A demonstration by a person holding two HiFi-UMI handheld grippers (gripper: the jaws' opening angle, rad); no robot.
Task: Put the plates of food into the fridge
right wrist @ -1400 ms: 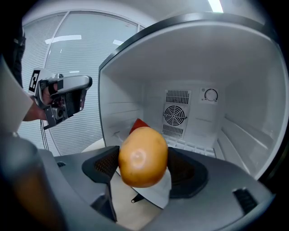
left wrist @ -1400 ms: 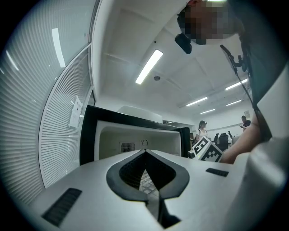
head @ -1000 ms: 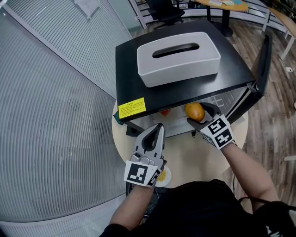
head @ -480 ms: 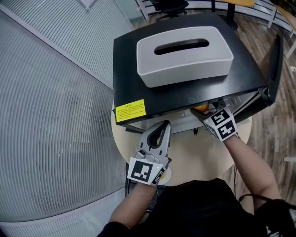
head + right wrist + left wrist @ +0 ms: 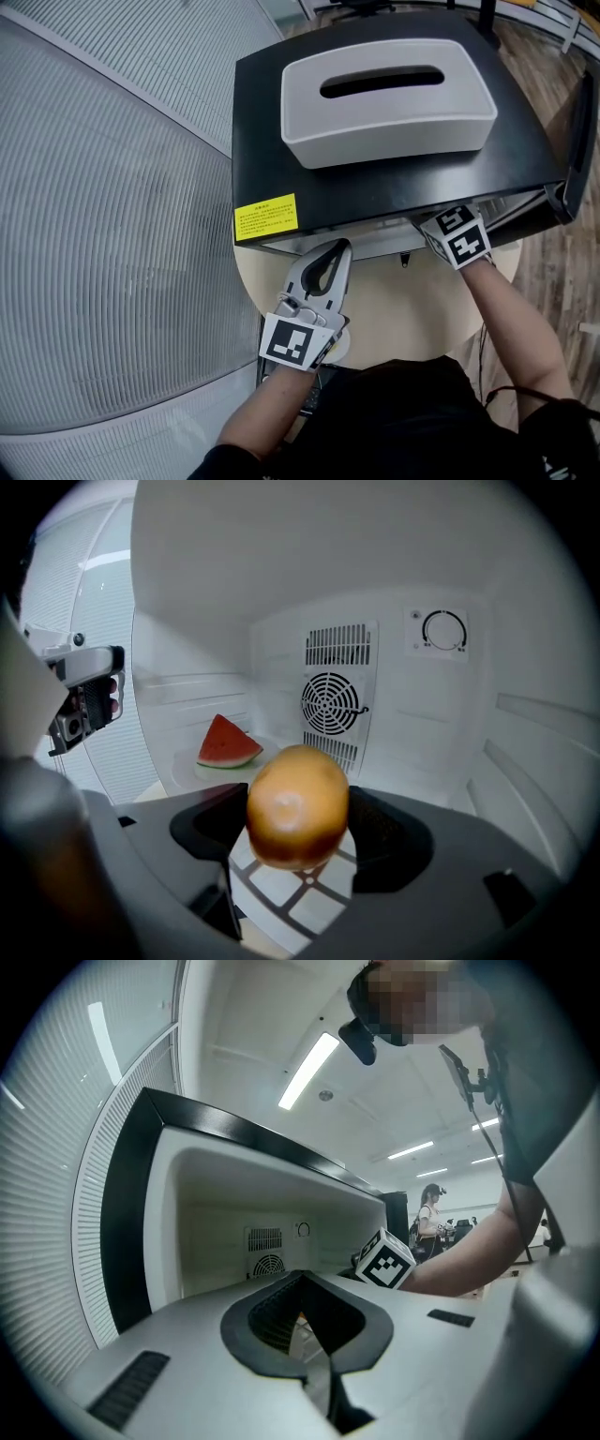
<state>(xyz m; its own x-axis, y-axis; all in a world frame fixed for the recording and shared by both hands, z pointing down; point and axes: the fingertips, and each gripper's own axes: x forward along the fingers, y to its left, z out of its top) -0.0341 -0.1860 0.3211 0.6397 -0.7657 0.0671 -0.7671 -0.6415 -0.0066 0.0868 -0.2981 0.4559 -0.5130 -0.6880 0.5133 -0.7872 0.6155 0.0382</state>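
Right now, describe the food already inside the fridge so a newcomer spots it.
Inside the black mini fridge, find the round fan grille. Left of it, a red triangular watermelon wedge lies on a white plate. Unlike the round orange-yellow fruit held by the right gripper, it is pointed with green rind.

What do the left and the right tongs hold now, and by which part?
The right tongs grip an orange-yellow fruit by its two opposite sides. The left tongs are shut and hold nothing.

Grey left claw (image 5: 339,249), 2 black-and-white marker cubes (image 5: 292,342), black top (image 5: 403,412).
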